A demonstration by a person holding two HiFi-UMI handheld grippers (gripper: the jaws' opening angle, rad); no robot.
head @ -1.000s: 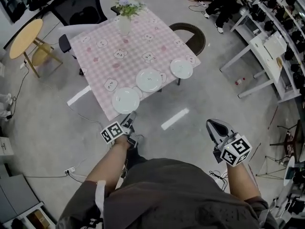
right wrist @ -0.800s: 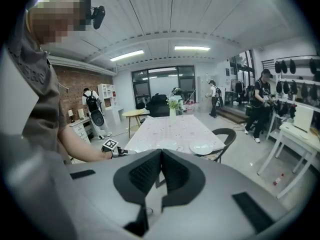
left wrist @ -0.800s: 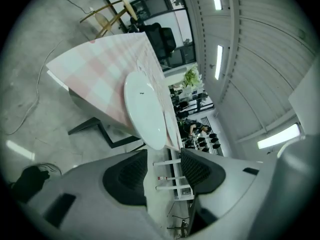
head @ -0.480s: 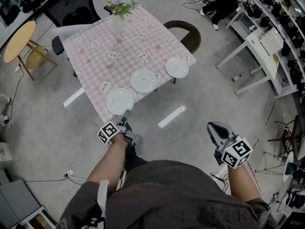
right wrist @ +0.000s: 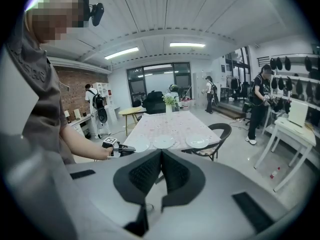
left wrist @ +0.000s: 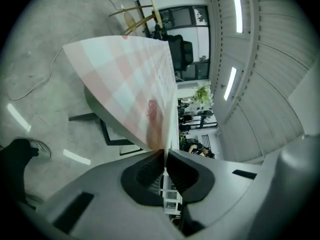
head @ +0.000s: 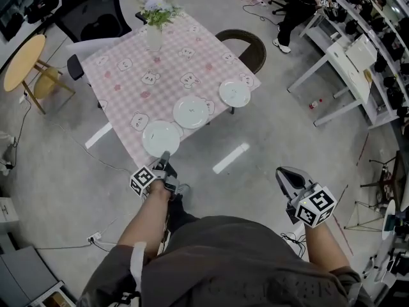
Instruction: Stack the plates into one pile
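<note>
Left claw (head: pixel 165 156) has closed on the near plate (head: pixel 160 137) — right claw (head: pixel 282 172) shut, empty.

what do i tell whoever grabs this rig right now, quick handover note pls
Left gripper: jaws shut, seemingly pinching the near rim of the left plate.
Right gripper: shut, empty, over the floor, away from the table.
Plates: left plate, middle plate and right plate lie apart in a row along the table's near edge.
Done: nothing stacked.
Left: set left plate on middle plate, then add the third.
</note>
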